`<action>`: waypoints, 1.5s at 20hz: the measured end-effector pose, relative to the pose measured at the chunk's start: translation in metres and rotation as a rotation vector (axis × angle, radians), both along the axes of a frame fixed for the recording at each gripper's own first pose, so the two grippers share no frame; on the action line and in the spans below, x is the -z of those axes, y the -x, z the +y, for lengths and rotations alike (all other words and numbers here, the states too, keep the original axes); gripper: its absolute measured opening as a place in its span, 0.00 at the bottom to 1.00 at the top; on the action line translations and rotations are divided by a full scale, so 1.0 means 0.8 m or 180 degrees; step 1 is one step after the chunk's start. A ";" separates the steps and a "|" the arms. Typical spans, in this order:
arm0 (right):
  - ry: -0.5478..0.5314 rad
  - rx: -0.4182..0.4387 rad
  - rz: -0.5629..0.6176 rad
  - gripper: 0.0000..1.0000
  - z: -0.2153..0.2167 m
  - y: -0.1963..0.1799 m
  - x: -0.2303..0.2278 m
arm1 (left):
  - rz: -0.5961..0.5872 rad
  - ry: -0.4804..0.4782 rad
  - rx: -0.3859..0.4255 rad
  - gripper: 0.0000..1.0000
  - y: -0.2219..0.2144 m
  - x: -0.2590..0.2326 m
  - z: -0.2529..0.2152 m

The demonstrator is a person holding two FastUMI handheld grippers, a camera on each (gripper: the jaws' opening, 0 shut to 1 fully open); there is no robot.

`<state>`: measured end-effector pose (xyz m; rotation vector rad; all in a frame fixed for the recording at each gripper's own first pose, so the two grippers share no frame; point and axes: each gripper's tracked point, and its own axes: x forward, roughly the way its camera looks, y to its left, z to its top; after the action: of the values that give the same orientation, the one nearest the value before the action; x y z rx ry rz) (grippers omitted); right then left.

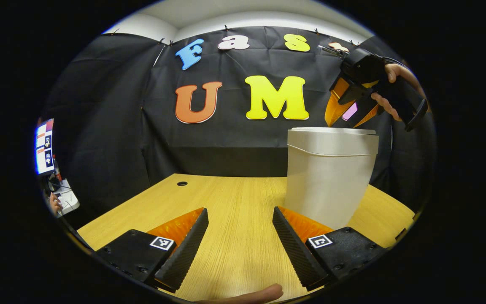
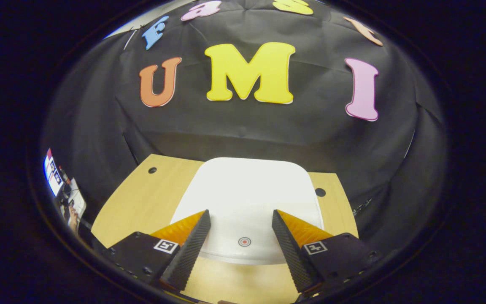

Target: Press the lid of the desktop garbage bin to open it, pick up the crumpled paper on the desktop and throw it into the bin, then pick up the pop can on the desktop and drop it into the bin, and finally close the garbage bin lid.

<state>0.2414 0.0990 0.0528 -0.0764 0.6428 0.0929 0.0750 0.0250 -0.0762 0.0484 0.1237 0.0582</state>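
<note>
Bin lid (image 2: pixel 247 198) under right gripper (image 2: pixel 241 241)

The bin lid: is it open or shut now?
Shut. The lid lies flat on the bin, with no gap at its rim; the right gripper hovers above it.

A recording booth in a lab or office: black cloth wall (image 1: pixel 112 126) pinned up behind a pale wood surface (image 1: pixel 234 211) with cable holes, lit monitor (image 1: pixel 44 146) and cabling off to one side.
</note>
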 end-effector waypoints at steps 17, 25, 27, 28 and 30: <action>0.0001 -0.0312 -0.0435 0.97 -0.004 0.013 0.005 | -0.0201 -0.0044 0.0221 0.99 0.011 -0.021 -0.036; -0.0097 -0.0286 -0.0850 0.97 -0.008 0.019 0.007 | -0.0234 0.0053 0.0093 0.99 0.016 -0.032 -0.005; -0.0127 -0.0280 -0.0976 0.98 -0.008 0.018 0.008 | -0.0242 0.0098 0.0097 0.99 0.016 -0.033 -0.002; -0.0162 -0.0266 -0.1008 0.98 -0.008 0.017 0.010 | -0.0238 0.0136 0.0086 0.99 0.016 -0.033 0.002; -0.0167 -0.0264 -0.1011 0.98 -0.007 0.019 0.013 | -0.0237 0.0208 0.0069 0.99 0.013 -0.032 0.012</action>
<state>0.2262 0.0936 0.0426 -0.0656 0.3196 0.1738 0.0643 0.0342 -0.0506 -0.0178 0.0505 0.0344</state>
